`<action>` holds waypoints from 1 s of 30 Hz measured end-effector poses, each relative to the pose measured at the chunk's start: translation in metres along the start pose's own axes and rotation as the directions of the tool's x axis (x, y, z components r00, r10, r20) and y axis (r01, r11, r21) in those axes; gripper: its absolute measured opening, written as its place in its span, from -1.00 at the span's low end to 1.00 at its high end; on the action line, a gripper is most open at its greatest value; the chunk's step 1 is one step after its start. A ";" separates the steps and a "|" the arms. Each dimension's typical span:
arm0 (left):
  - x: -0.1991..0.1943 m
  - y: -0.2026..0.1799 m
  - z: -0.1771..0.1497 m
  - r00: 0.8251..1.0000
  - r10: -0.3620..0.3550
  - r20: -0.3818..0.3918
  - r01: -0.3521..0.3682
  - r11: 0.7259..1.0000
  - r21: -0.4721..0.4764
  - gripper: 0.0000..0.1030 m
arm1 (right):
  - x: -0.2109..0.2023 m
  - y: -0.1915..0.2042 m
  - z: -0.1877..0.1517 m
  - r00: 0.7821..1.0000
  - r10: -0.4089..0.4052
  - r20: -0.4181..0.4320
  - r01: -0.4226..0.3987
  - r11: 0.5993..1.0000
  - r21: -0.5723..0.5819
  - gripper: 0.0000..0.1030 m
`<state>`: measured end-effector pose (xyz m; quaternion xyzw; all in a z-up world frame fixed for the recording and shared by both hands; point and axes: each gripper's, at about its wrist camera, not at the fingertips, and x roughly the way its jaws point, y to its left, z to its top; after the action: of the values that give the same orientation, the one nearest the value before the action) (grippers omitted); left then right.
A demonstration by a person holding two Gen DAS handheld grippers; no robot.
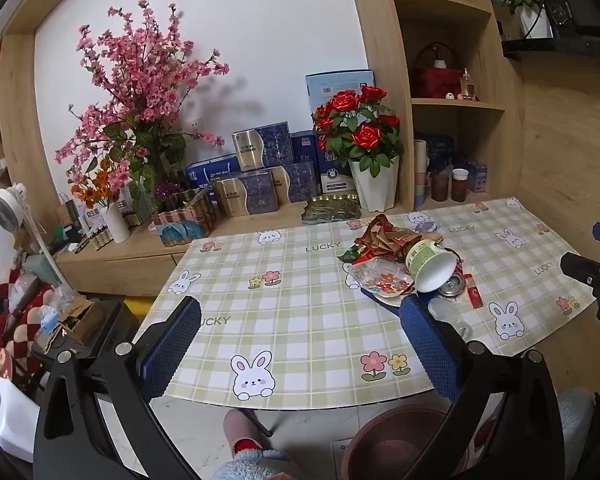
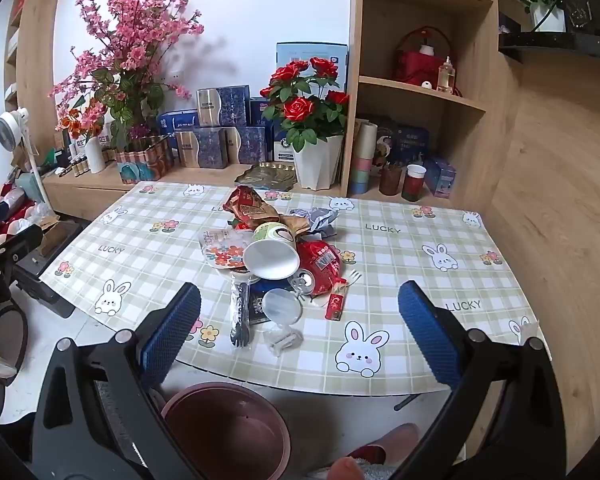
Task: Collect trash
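A pile of trash lies on the checked tablecloth (image 2: 400,264): a tipped paper cup (image 2: 271,255), a crushed red can (image 2: 320,268), red and brown wrappers (image 2: 250,208), a clear plastic lid (image 2: 282,305), a wrapped black fork (image 2: 239,316) and a small red packet (image 2: 335,305). In the left wrist view the cup (image 1: 432,266) and wrappers (image 1: 384,236) sit right of centre. A brown bin (image 2: 224,428) stands on the floor below the table's front edge. My left gripper (image 1: 300,344) is open and empty, left of the pile. My right gripper (image 2: 300,336) is open and empty, just short of the pile.
A pot of red roses (image 2: 312,128), stacked blue boxes (image 2: 220,136) and pink blossoms (image 2: 128,48) stand on the wooden counter behind the table. Shelves (image 2: 420,92) with cups rise at the back right. A small fan (image 2: 10,128) and clutter are at left.
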<state>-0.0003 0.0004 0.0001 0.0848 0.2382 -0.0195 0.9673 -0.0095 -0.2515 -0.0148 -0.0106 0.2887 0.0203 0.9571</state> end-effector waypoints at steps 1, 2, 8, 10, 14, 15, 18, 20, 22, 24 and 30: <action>0.000 -0.002 0.000 1.000 0.007 0.004 -0.007 1.000 0.012 0.89 | 0.000 0.001 0.000 1.000 -0.012 -0.003 0.012 1.000 -0.006 0.89; -0.001 -0.001 0.000 1.000 0.004 0.002 -0.004 1.000 0.010 0.89 | 0.001 0.001 0.000 1.000 -0.011 -0.002 0.011 1.000 -0.005 0.89; -0.003 -0.003 0.002 1.000 0.021 0.001 -0.021 1.000 0.022 0.89 | -0.001 0.004 0.000 1.000 -0.009 -0.001 0.009 1.000 -0.011 0.89; -0.006 -0.002 0.007 1.000 0.022 0.004 -0.023 0.999 0.023 0.89 | -0.001 0.006 0.000 1.000 -0.007 0.004 0.007 1.000 -0.015 0.89; -0.007 -0.002 0.001 0.999 0.036 0.005 -0.036 0.999 0.033 0.89 | -0.004 0.006 0.000 1.000 -0.012 0.011 0.012 1.000 -0.017 0.89; -0.007 -0.002 0.001 0.999 0.038 0.005 -0.038 0.999 0.035 0.89 | -0.003 0.005 -0.001 1.000 -0.011 0.013 0.011 1.000 -0.015 0.89; -0.007 -0.003 0.000 0.999 0.046 0.011 -0.046 0.998 0.038 0.89 | -0.003 0.004 -0.001 1.000 -0.012 0.019 0.012 1.000 -0.012 0.89; -0.007 -0.004 -0.001 0.999 0.052 0.014 -0.053 0.998 0.036 0.89 | -0.004 0.003 -0.002 1.000 -0.010 0.023 0.010 1.000 -0.005 0.89; -0.008 -0.003 -0.001 0.999 0.052 0.014 -0.053 0.998 0.030 0.89 | -0.004 0.002 -0.002 1.000 -0.005 0.023 0.004 1.000 0.001 0.89; -0.007 -0.003 -0.002 0.998 0.054 0.012 -0.055 0.998 0.030 0.89 | -0.003 0.002 -0.002 1.000 -0.006 0.021 0.006 1.000 -0.001 0.89; -0.008 -0.001 -0.003 0.999 0.049 0.010 -0.049 0.999 0.021 0.89 | -0.005 0.001 -0.001 1.000 -0.009 0.028 0.009 1.000 -0.001 0.89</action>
<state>-0.0087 -0.0001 0.0005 0.1005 0.2313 0.0012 0.9677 -0.0142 -0.2504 -0.0132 -0.0121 0.2755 0.0163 0.9611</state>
